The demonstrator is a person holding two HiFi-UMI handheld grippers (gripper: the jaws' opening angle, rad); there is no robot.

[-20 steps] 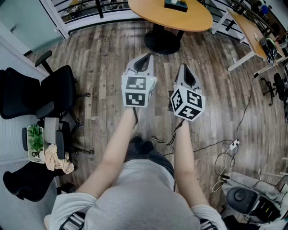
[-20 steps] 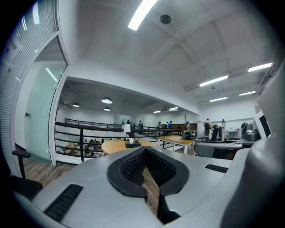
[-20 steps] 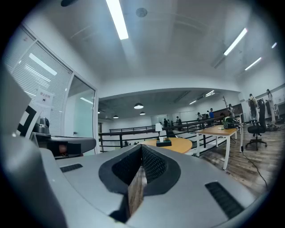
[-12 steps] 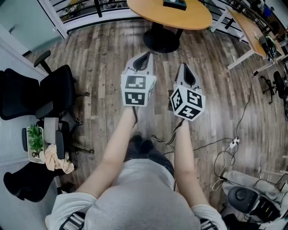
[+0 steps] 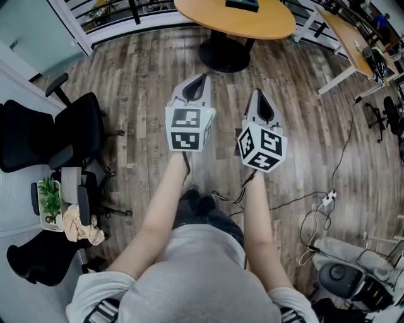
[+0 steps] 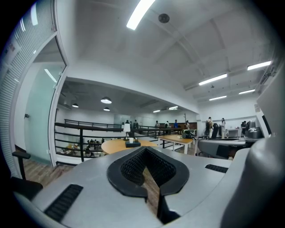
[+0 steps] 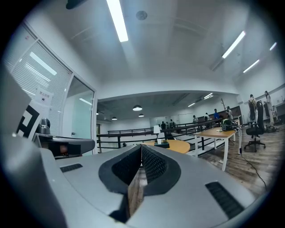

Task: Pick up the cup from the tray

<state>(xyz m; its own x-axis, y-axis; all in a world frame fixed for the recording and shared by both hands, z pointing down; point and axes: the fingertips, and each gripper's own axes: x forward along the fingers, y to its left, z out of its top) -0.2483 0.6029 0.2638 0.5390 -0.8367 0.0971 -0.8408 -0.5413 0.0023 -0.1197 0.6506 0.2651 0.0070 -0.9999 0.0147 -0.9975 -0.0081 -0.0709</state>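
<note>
Two hand-held grippers are in front of the person, side by side and a little apart, both pointing about level over the wooden floor (image 5: 145,94). The left hand-held gripper (image 5: 201,79) has its jaws closed, tips together, with nothing between them. The right hand-held gripper (image 5: 255,94) is also fully closed and empty. Each one carries one marker cube, so two cubes in all.

I cannot find the cup or the tray in any view.

One round worktop (image 5: 233,16) stands far ahead on one dark foot (image 5: 226,58), and one dark box (image 5: 243,5) lies on it. Its near edge is well apart from the gripper tips, and only bare planks lie between them. One long desk (image 5: 347,38) stands at the far right. At the left I count at least two black office chairs (image 5: 82,129), with one small plant (image 5: 49,195) and one crumpled cloth (image 5: 79,224) beside them. They stand close to the left wall, so the room on that side is narrow. At the right, thin cables (image 5: 328,202) run across the floor. One dark railing (image 5: 126,16) closes the far edge of the floor.
</note>
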